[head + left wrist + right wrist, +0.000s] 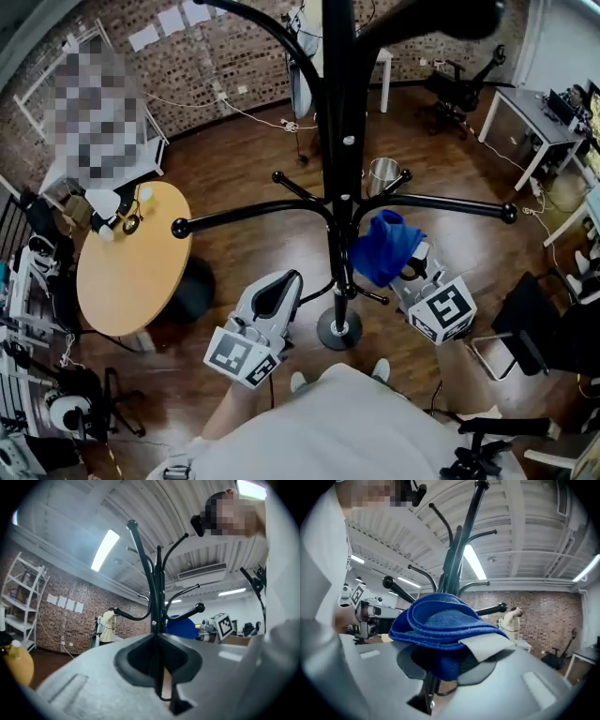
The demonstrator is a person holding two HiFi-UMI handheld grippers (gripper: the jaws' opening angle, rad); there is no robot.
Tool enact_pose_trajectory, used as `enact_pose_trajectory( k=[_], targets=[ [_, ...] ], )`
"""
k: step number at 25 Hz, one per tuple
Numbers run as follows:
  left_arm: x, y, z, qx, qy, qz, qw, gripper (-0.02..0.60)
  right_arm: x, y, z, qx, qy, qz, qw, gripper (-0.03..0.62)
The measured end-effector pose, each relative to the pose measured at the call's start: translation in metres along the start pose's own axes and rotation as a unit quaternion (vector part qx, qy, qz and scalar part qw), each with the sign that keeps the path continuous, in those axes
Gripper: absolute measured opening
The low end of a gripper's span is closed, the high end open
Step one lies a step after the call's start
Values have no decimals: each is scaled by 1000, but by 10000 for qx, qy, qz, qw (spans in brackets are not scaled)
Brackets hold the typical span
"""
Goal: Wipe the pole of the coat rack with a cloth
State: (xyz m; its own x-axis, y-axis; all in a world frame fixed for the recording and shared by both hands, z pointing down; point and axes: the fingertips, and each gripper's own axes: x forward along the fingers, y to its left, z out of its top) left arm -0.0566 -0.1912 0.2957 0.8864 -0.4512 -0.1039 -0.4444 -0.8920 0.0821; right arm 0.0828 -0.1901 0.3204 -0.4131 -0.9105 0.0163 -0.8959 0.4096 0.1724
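I saw the tall black metal coat rack (339, 187) standing on its round base (338, 330) on the dark wood floor, just in front of the person's feet. My right gripper (405, 270) had its fingers clamped on the folded blue terry cloth (386, 246). In the right gripper view the cloth (440, 620) bulged up over the closed jaws, with a pale label sticking out on one side. From the head view, the cloth sat just beside the right side of the pole, below the ring of long curved hooks. It seemed to touch the pole, though I could not be sure.

My left gripper (286, 281) was on the other side of the pole, near it but apart. In the left gripper view its fingers (158, 653) were pressed fully together with nothing between them, and the pole rose beyond them.

A round light wooden table (131, 272) stood to the left. A shiny metal bin (382, 173) stood behind the rack.
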Motion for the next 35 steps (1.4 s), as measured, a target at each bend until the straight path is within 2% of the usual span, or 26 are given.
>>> enact_pose_trajectory(
  k=[6,9,12,13,15,17,19,22,25,27,30,32,35],
  targets=[
    [3,-16,-23,44,-5,928,9957,18,29,25,-57,152,475,1055,9932,101],
    [-2,-22,-37,-47,4,1381,9904,18,34,55,-122,69,1187,1443,9824,101],
    [-11,-36,-52,-169,12,1818,9832,18,40,65,-212,369,2105,1519,9650,101],
    [-15,-43,-58,-194,44,1930,9810,18,41,67,-232,496,2273,1505,9609,101],
    [-27,-55,-72,-233,146,2155,9761,18,39,71,-249,714,2274,1499,9595,101],
    [-39,-61,-80,-264,238,2367,9709,18,33,71,-241,817,1961,1506,9655,101],
    [-43,-63,-78,-253,266,2451,9688,18,23,63,-210,901,1427,1520,9739,101],
    [-41,-70,-65,-132,158,2370,9713,18,-13,50,-150,1054,557,1610,9797,101],
    [-35,-84,-50,-12,-26,2088,9780,18,-55,48,-97,1307,-62,1793,9750,101],
    [-33,-99,-35,83,-223,1875,9820,18,-79,49,-68,1407,-282,1792,9733,101],
    [-43,-128,-20,193,-431,1737,9837,18,-116,58,-43,1425,-549,1753,9726,101],
    [-62,-146,-28,100,-371,1751,9838,18,-139,72,-38,1522,-546,1722,9717,101],
    [-96,-165,-49,-246,-148,1789,9834,18,-170,90,-35,1512,-391,1567,9752,101]
  ],
)
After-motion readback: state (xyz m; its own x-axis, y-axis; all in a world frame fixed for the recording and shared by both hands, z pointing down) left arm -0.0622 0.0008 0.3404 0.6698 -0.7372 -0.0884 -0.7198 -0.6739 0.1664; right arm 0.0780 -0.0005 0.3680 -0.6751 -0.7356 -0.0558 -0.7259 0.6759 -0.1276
